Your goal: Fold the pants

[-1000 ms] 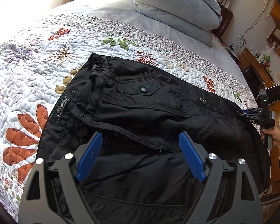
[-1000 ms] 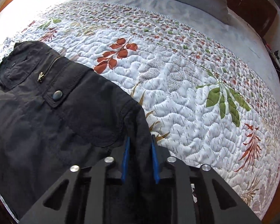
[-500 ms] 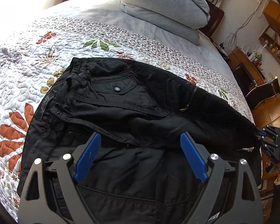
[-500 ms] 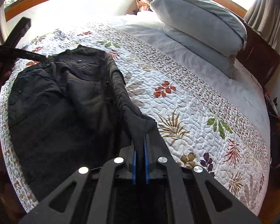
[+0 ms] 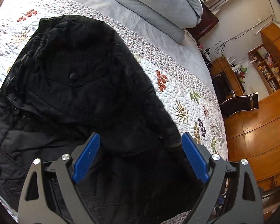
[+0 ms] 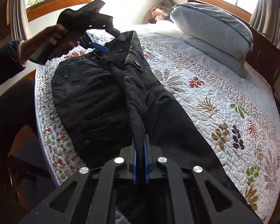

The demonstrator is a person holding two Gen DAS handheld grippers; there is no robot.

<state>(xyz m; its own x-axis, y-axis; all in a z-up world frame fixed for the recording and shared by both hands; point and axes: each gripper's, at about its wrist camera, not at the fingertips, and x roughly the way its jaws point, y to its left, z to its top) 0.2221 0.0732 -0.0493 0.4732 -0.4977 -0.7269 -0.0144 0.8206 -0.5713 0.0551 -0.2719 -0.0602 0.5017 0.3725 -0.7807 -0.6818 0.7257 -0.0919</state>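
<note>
Black pants (image 6: 95,93) lie on the floral quilt (image 6: 214,100) of the bed, near its left edge as the right wrist view frames it, waistband at the far end and legs running toward us. We hold the right gripper (image 6: 140,160) at the near end, its blue fingers (image 6: 134,166) pressed together on a raised fold of the pants' leg fabric, which rises from the quilt as a taut ridge. At far left, a hand (image 6: 52,41) holds the left gripper (image 5: 140,158) above the waistband. In the left wrist view its blue fingers (image 5: 86,158) stand wide apart, with dark fabric showing between them; we see no contact with either finger. Two grey pillows (image 6: 212,31) are stacked at the head of the bed, far right.
</note>
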